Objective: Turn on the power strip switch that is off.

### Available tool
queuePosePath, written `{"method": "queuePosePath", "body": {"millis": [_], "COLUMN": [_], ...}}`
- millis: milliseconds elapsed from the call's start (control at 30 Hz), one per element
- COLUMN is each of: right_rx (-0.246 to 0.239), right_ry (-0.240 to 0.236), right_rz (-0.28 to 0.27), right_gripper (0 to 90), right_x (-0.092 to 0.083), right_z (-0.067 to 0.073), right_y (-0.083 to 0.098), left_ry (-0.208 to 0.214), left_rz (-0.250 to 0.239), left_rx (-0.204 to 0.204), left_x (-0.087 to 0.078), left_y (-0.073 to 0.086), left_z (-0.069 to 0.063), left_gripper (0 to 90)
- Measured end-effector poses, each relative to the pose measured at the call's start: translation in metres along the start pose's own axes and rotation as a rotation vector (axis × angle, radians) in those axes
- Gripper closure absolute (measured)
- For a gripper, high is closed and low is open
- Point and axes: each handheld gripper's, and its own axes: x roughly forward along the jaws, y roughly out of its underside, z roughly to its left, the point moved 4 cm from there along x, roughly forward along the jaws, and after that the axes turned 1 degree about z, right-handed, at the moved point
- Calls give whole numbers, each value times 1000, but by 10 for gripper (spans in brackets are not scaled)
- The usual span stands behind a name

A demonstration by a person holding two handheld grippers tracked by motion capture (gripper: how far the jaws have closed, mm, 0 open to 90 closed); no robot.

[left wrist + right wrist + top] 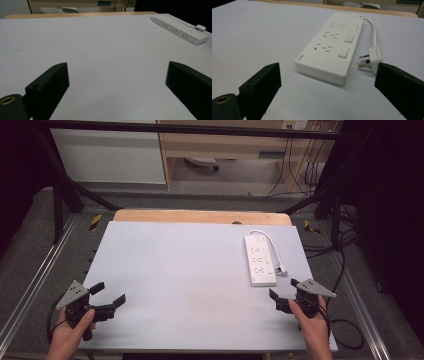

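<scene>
A white power strip with three socket rows lies at the right side of the pale table; its white cable loops round to a plug lying beside it. In the right gripper view the power strip and plug lie just ahead of the jaws. My right gripper is open near the front right, just short of the strip. Over the front left corner my left gripper is held open with nothing in it. The left gripper view has the power strip far off at the upper right.
A wooden board edge runs along the table's far side. Black frame bars and loose cables flank the table. Shelving stands beyond.
</scene>
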Motion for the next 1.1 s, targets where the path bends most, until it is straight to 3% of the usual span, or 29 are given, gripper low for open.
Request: {"method": "queuePosePath", "body": {"millis": [267,500,767,1100], "right_rx": [1,11,30,12], "right_ry": [14,14,18,-2], "right_rz": [-13,-62,-66,-65], "right_gripper": [71,74,53,49], "right_x": [-5,-11,-14,-18], "right_z": [-1,3,4,14], "right_y": [-5,-16,-19,-26], "left_ry": [4,4,7,10], "left_rz": [8,9,9,20], "left_rx": [-7,-7,-7,16], "left_x": [1,1,1,2], "left_y": [1,1,1,2], "left_z": [0,0,0,-3], "left_gripper": [50,50,50,50]}}
